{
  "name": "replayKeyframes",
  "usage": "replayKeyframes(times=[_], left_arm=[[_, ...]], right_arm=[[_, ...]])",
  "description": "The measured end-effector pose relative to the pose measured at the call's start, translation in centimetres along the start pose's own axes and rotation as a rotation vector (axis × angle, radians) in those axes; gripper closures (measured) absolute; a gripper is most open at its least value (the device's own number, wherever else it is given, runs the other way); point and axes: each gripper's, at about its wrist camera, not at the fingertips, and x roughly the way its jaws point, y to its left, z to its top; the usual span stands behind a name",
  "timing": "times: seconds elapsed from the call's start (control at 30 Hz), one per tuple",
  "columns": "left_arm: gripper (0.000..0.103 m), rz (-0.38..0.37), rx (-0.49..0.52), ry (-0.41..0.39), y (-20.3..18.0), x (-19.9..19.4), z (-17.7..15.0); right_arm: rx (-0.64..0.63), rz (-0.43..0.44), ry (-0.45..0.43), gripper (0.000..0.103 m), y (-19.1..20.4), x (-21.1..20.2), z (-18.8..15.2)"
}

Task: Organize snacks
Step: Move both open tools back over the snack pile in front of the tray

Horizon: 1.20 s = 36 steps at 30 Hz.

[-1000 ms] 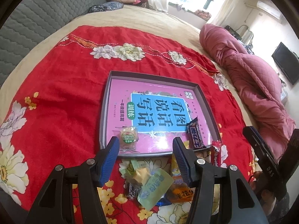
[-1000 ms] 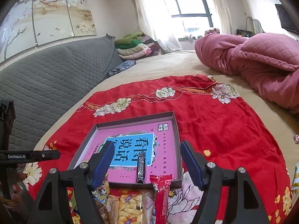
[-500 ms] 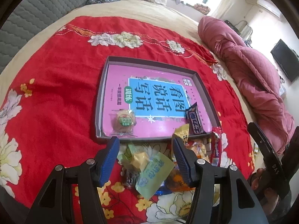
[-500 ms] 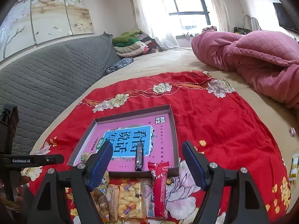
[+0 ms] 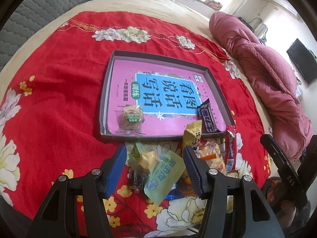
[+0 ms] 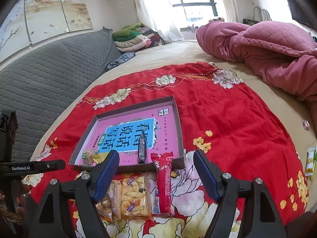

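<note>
A bed covered with a red flowered cloth (image 5: 59, 91) carries a shallow dark-rimmed tray (image 5: 217, 83) lined with a pink sheet printed with large Chinese characters on a blue panel. Two snacks lie inside the tray near its front rim: a round pastry in clear wrap (image 5: 130, 117) toward the left corner, and a dark chocolate bar (image 5: 207, 117) toward the right.

A loose heap of snacks lies on the cloth just in front of the tray. From the left wrist view, the left hand-held gripper (image 5: 154, 166) hovers over this heap with its blue-padded jaws spread apart, grasping nothing. Between the jaws lies a pale green packet (image 5: 164, 176) on top of a yellow-wrapped sweet (image 5: 147, 159). A yellow packet (image 5: 193, 132) leans against the tray's front rim just beyond the right jaw.

From the right wrist view, the right hand-held gripper (image 6: 156, 170) is also released, jaws wide, holding nothing. Between them lie a red sausage stick (image 6: 165, 180), its top end resting against the tray's front rim, and beside it a clear bag of pale puffed snacks (image 6: 133, 196). The chocolate bar (image 6: 142, 148) appears inside the tray just beyond.

A rumpled pink quilt (image 6: 257, 47) lies at the far right of the bed, and a grey padded headboard (image 6: 49, 71) runs along the left.
</note>
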Motion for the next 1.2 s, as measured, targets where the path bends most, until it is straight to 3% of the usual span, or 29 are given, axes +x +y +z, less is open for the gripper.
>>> replayKeyframes(times=[0.63, 1.1, 1.2], left_arm=[[0.042, -0.04, -0.099, 0.119, 1.7, 4.1, -1.1], [0.042, -0.05, -0.117, 0.134, 2.2, 6.3, -0.7], [0.042, -0.06, -0.116, 0.131, 2.3, 6.4, -0.7]], right_arm=[[-0.007, -0.025, 0.157, 0.026, -0.2, 3.1, -2.0], [-0.01, -0.062, 0.224, 0.026, -0.4, 5.1, -3.1], [0.017, -0.061, 0.244, 0.033, -0.9, 5.6, -3.2]])
